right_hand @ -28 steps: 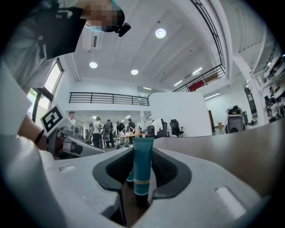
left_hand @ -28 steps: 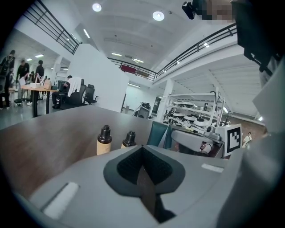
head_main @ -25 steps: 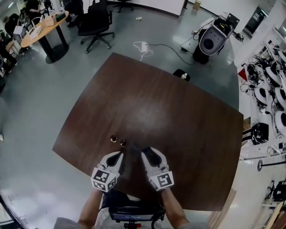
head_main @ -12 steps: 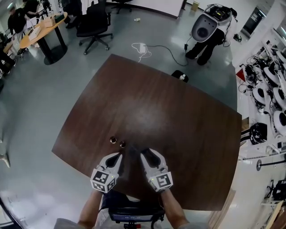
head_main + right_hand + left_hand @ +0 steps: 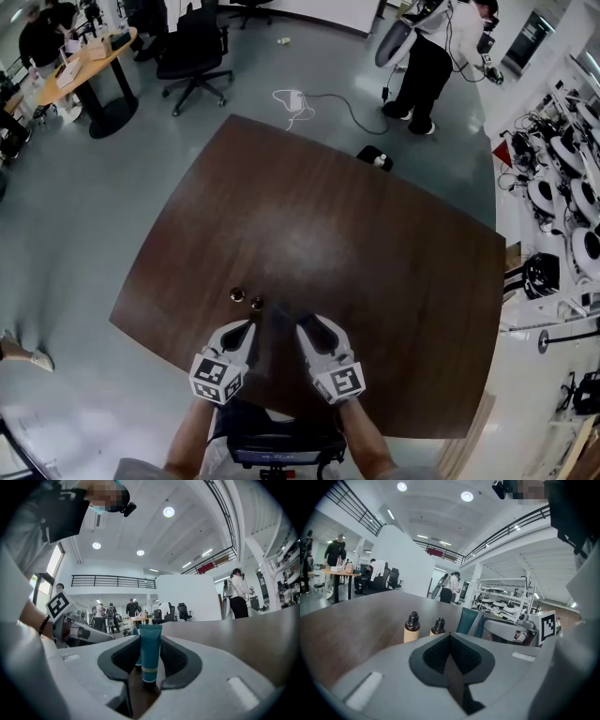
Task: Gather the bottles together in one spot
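**Tongs state.** The right tongs (image 5: 149, 644) are closed partway on a teal tube (image 5: 150, 651). Both pads lie against its sides, and the tube stands upright on its dark cap with the cap at the bench (image 5: 375, 234) surface. The left tongs (image 5: 451, 637) are shut, pad against pad, with nothing between them.

**Handling.**
- The tube is judged light, with a soft plastic wall that gives under pressure. Grip it at mid-body, as it is held now, and squeeze lightly. A hard squeeze could dent it or let it slip upward.
- It is tall on a narrow cap and so likely to tip when set down. Release it only once the cap sits flat.
- The two amber bottles (image 5: 411, 629) look small, rigid and possibly glass. Their round, smooth sides could slip between the pads. Take them across the body below the dark cap and avoid knocking one against the other.

**Position.** The tube is centred between the right pads. The amber bottles stand upright, just beside each other, on the bench just ahead of the left tongs and slightly to their left. They stand apart from both tongs. Seen from the right tongs, they are ahead and to the left, near the bench's front edge.
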`<state>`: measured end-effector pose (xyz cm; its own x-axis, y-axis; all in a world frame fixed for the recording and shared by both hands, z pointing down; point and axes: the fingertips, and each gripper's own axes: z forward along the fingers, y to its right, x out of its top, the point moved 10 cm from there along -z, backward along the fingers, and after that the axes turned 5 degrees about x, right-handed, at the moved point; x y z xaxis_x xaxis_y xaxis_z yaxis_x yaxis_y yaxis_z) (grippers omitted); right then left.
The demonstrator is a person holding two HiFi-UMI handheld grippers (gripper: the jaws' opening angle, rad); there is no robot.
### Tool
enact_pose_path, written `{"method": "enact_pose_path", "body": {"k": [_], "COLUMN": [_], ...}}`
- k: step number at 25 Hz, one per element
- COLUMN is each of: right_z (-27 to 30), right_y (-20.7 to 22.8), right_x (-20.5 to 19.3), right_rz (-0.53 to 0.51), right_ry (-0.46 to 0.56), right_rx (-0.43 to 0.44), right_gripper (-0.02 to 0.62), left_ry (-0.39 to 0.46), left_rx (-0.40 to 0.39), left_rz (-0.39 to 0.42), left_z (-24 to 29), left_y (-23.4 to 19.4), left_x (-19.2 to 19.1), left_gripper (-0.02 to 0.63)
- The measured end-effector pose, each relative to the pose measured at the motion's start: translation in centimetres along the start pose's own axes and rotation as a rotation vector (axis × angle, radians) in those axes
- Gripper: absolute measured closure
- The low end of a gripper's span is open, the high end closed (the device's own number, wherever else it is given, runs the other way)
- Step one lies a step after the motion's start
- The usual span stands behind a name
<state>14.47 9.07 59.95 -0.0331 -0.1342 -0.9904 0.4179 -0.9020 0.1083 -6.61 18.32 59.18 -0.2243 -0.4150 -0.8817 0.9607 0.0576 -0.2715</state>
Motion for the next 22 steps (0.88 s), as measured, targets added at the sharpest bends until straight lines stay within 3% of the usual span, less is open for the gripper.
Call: {"method": "enact_pose_path", "body": {"k": [10,16,22], "right_z": [-0.2,-0.2,-0.7], "right_y": [-0.5,-0.7,-0.7], "right_x": [0.5,0.4,-0.3], "right_rz": [0.007,0.015,0.014], "right_ry": [0.007,-0.010,-0.008], "right_rx": [-0.006,-0.012,-0.018], "right_gripper": [0.464,0.397,0.376], "left_ry": [-0.002,-0.003,-0.001], "left_rx": [-0.009,-0.011,-0.021], "left_rz": [0.007,0.009,0.015], "left_z": [0.2,0.0,0.0], "left_y": [-0.1,-0.2,-0.1], "left_x": [0.2,0.4,0.3], "left_gripper": [0.604,0.604,0.604]}}
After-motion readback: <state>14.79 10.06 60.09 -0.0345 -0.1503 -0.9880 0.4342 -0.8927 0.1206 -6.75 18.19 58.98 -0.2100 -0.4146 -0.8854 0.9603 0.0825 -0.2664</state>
